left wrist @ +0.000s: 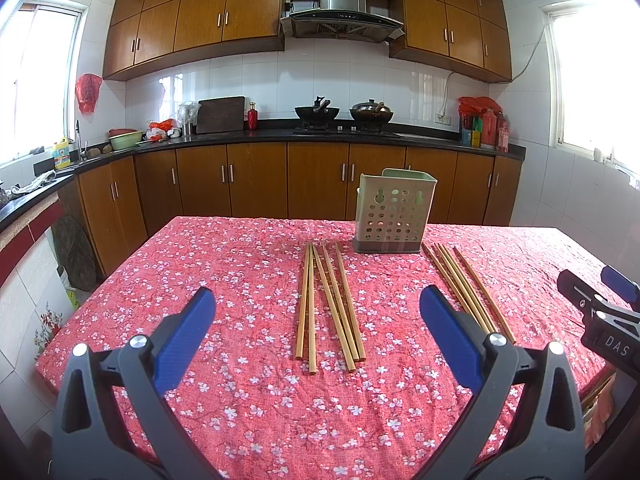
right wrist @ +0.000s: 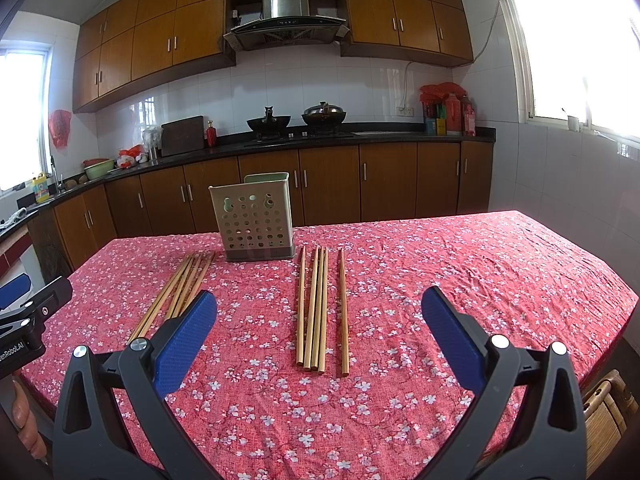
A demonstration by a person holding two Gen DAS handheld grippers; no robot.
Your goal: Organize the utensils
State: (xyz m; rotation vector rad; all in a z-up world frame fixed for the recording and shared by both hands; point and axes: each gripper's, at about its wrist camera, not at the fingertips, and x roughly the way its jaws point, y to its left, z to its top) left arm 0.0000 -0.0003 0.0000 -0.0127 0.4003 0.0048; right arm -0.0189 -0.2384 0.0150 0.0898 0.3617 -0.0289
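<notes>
A pale green perforated utensil holder stands upright on the red floral tablecloth; it also shows in the right wrist view. Several wooden chopsticks lie in a bunch left of it, and a second bunch lies to its right. In the right wrist view the right bunch lies straight ahead and the left bunch is at the left. My left gripper is open and empty, hovering above the left bunch. My right gripper is open and empty above the right bunch.
The other gripper shows at the right edge of the left wrist view and at the left edge of the right wrist view. A bamboo chair stands by the table's right edge. Kitchen counters with woks run behind.
</notes>
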